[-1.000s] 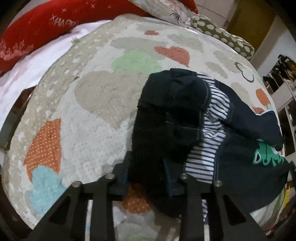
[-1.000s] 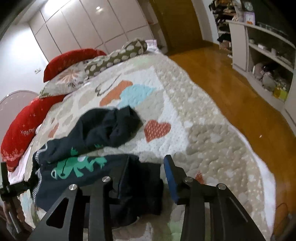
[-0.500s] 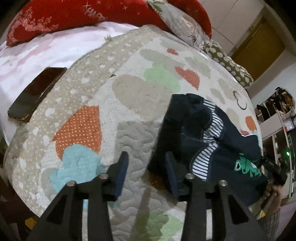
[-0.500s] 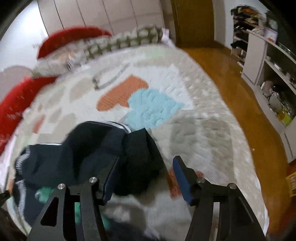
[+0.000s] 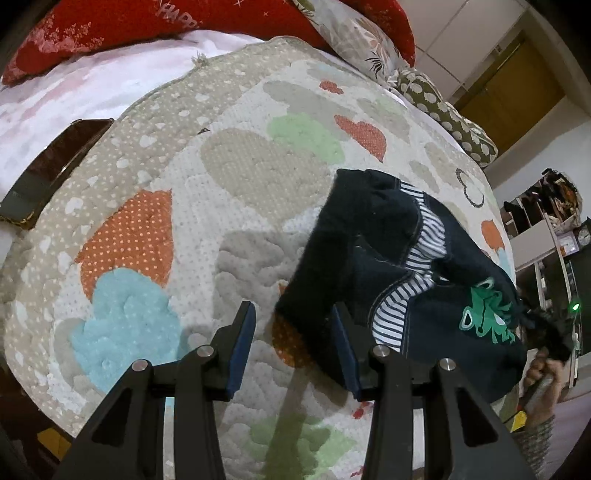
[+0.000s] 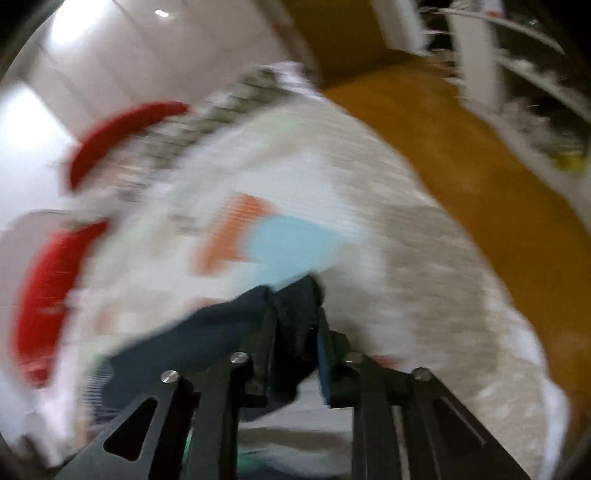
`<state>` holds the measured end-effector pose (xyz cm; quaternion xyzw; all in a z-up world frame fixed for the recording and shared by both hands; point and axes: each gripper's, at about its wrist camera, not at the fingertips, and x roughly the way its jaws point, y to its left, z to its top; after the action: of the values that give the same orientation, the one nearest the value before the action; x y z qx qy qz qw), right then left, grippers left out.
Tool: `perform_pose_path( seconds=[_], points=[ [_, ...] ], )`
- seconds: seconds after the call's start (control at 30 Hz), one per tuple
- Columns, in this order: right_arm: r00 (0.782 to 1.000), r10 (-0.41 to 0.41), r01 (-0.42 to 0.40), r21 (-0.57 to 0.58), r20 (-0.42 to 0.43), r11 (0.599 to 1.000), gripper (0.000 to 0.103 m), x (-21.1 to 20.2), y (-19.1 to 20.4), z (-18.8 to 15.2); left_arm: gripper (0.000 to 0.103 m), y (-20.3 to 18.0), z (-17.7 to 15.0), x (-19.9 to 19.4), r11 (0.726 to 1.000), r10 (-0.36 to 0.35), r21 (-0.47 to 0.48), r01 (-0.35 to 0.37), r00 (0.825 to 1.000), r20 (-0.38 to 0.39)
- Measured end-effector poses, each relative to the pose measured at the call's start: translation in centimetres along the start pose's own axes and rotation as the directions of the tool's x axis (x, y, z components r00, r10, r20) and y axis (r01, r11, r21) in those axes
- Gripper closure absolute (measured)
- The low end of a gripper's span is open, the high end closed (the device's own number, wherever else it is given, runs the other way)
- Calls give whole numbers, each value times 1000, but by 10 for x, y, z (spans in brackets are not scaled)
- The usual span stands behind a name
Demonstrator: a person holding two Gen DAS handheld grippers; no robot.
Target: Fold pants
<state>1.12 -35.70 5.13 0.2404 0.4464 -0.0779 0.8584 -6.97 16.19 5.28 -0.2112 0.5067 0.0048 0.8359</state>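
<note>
Dark navy pants (image 5: pixel 373 254) with a striped waistband and a green print lie bunched on the heart-patterned quilt (image 5: pixel 236 173), right of centre in the left wrist view. My left gripper (image 5: pixel 291 325) is open and empty, its right finger beside the near edge of the pants. In the blurred right wrist view my right gripper (image 6: pixel 293 325) is shut on a fold of the pants (image 6: pixel 295 314) and holds it above the quilt (image 6: pixel 406 258). The right gripper also shows at the far right of the left wrist view (image 5: pixel 550 328), holding the cloth's end.
Red pillows (image 5: pixel 110 26) and patterned pillows (image 5: pixel 450 122) lie at the head of the bed. A dark phone (image 5: pixel 55 166) rests on the white sheet at left. Wooden floor (image 6: pixel 498 192) and shelves (image 6: pixel 517 74) lie right of the bed.
My left gripper let go of the pants, opened and pulled back. My right gripper closed on a fold of the pants and is moving fast, blurring its view.
</note>
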Motion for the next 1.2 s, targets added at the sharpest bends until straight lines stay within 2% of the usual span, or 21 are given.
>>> perform_pose_path(
  seconds=[0.03,0.07,0.1,0.17,0.3,0.4,0.53,0.67,0.73,0.83,1.07,1.2],
  points=[
    [998,-62,62,10,6,998,79,4,-8,-6,58,-2,0,-3,1000,8,8,-8,1000,5],
    [997,-76,76,19,14,997,79,3,-13,-10,56,-3,0,-5,1000,13,12,-13,1000,9],
    [998,-50,50,27,22,998,77,0,-19,-16,54,-5,1,-7,1000,17,17,-17,1000,14],
    [999,-7,6,41,40,999,63,-13,-29,-27,53,-14,2,-12,999,10,36,-11,1000,20],
    [994,37,-46,83,106,996,56,-48,-51,-48,47,-50,2,-15,993,-13,117,12,1000,14],
    [989,72,-86,99,131,991,54,-66,-68,-71,46,-96,-1,-11,976,-37,215,38,999,-11],
    [982,122,-139,113,143,984,52,-80,-81,-93,45,-163,-11,3,938,-42,344,54,998,-44],
    [978,163,-178,116,131,977,48,-79,-90,-107,45,-194,-21,22,922,-46,380,81,994,-99],
    [977,173,-187,106,124,977,48,-77,-93,-109,45,-205,-26,29,907,-26,415,68,994,-105],
    [977,176,-184,59,121,981,48,-79,-92,-110,45,-209,-29,34,893,16,450,23,996,-83],
    [983,133,-132,-16,123,991,47,-78,-82,-112,45,-184,-21,37,905,78,420,-62,997,-20],
    [987,104,-98,-48,124,994,47,-80,-73,-111,42,-164,-15,32,900,146,406,-159,987,63]
  ],
)
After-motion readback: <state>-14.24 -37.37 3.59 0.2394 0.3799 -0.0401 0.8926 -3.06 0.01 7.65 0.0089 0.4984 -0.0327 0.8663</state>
